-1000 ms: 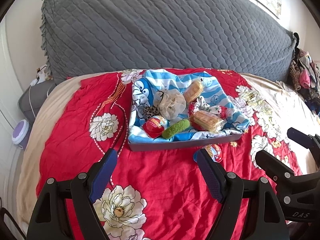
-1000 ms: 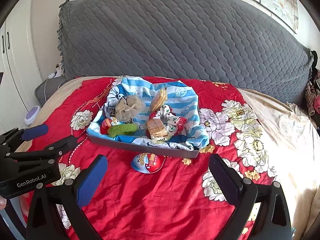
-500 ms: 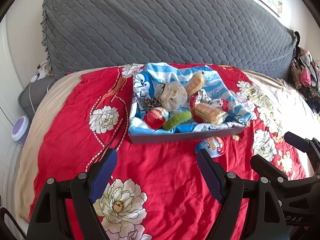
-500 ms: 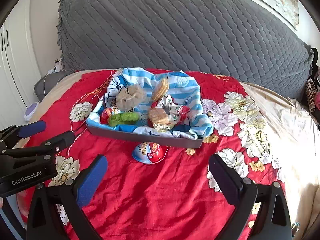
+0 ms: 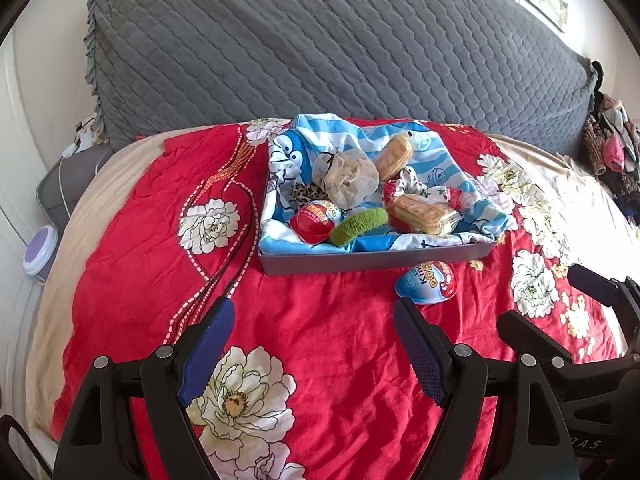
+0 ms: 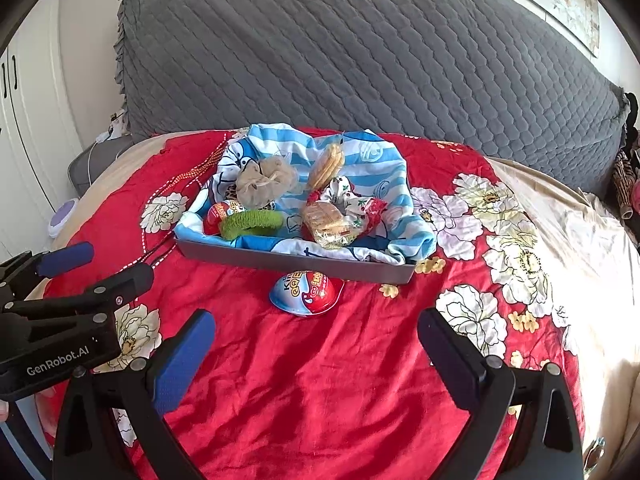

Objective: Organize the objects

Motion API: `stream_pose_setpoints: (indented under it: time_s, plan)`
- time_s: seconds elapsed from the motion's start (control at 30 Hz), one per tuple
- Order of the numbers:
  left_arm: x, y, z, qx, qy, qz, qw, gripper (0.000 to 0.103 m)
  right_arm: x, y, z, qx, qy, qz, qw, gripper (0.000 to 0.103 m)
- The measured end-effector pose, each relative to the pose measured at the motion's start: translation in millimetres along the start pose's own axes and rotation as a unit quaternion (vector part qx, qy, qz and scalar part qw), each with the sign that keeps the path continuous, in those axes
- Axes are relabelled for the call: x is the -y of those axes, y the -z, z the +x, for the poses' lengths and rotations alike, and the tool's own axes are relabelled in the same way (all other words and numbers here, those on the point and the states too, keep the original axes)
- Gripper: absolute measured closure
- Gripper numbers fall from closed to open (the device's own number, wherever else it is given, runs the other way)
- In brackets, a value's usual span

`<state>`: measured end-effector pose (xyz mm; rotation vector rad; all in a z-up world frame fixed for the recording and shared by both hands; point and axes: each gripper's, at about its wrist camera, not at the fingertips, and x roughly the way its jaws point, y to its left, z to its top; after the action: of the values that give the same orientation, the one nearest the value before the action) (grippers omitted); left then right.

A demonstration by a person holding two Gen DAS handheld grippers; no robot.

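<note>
A blue-and-red chocolate egg (image 6: 307,293) lies on its side on the red floral bedspread (image 6: 320,380), just beside the near wall of a grey tray (image 6: 296,261); whether egg and tray touch I cannot tell. The tray is lined with a blue striped cartoon cloth (image 6: 372,168) and holds a second, red egg (image 5: 316,221), a green hair band (image 5: 359,225), a beige mesh pouch (image 5: 349,178), two wrapped biscuit packs (image 5: 423,213) and a floral scrunchie (image 6: 344,200).

The right gripper (image 6: 316,332) points down at a slant toward the egg, jaws spread wide and empty, the egg lying beyond the fingertips and roughly midway between them. The left gripper (image 5: 314,316) also tilts down over the spread, jaws wide apart with nothing in them; the egg sits just past its right fingertip.

The left wrist view alone shows a pile of clothes (image 5: 612,152) at the bed's far right, and the right gripper from the side at its lower right. The right wrist view alone shows white cupboard doors (image 6: 16,120) on the left and the left gripper's branded body. Both take in the grey quilted headboard (image 6: 360,48).

Compared with a second ago, the tray and egg sit lower and nearer in the right wrist view, the right gripper having come down slightly; both jaws are as wide as before, and nothing on the bed has shifted.
</note>
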<state>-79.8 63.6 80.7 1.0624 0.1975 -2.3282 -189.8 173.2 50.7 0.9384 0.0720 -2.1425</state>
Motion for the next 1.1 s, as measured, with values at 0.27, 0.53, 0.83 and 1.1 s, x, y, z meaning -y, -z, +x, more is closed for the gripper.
stream_pose_setpoints:
  time_s: [0.27, 0.53, 0.83, 1.1]
  plan:
    - [-5.9, 7.2, 5.6, -0.005, -0.004, -0.007, 1.0, 0.02, 1.7, 3.4, 5.7, -0.005, 0.002, 0.007, 1.0, 0.001]
    - [-8.4, 9.2, 12.3, -0.007, -0.008, -0.009, 0.9999, 0.02, -0.4, 7.3, 10.3, -0.007, 0.007, 0.0, 1.0, 0.001]
    - [-9.6, 13.8, 16.8, -0.012, -0.016, -0.006, 0.9998, 0.02, -4.0, 13.0, 13.0, -0.007, 0.011, -0.006, 1.0, 0.001]
    - [-8.2, 19.9, 22.6, -0.017, -0.024, -0.007, 0.9996, 0.02, -11.3, 18.0, 19.3, -0.014, 0.009, -0.014, 1.0, 0.001]
